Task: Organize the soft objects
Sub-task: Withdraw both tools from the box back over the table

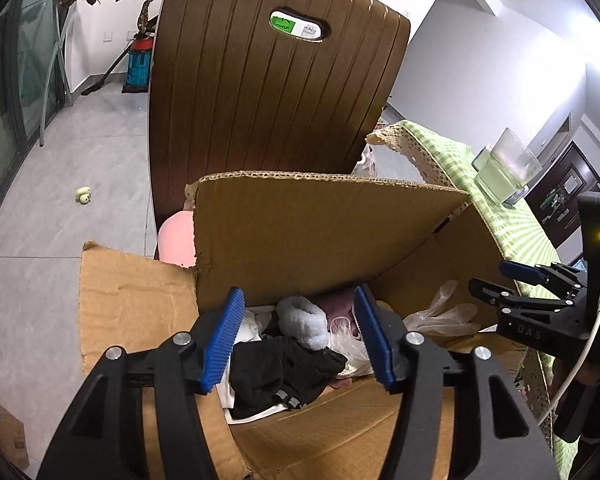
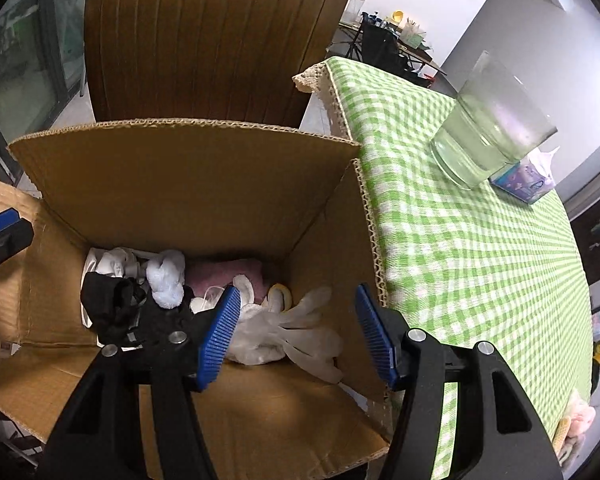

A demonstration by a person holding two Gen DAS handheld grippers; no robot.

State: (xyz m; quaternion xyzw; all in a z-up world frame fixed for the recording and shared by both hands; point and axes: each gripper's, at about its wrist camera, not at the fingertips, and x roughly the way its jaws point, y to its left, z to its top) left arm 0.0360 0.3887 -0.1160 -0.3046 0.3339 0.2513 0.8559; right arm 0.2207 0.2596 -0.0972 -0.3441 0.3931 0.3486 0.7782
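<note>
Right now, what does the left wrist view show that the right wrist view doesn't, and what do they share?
Only the left wrist view shows the small pale toy on the floor, the pink cushion behind the box, and the whole right gripper.

Only the right wrist view shows the tissue pack behind the glass and the yellow item in the box.

Both show the cardboard box, black cloth, fluffy white sock, clear gloves, glass and brown chair.
</note>
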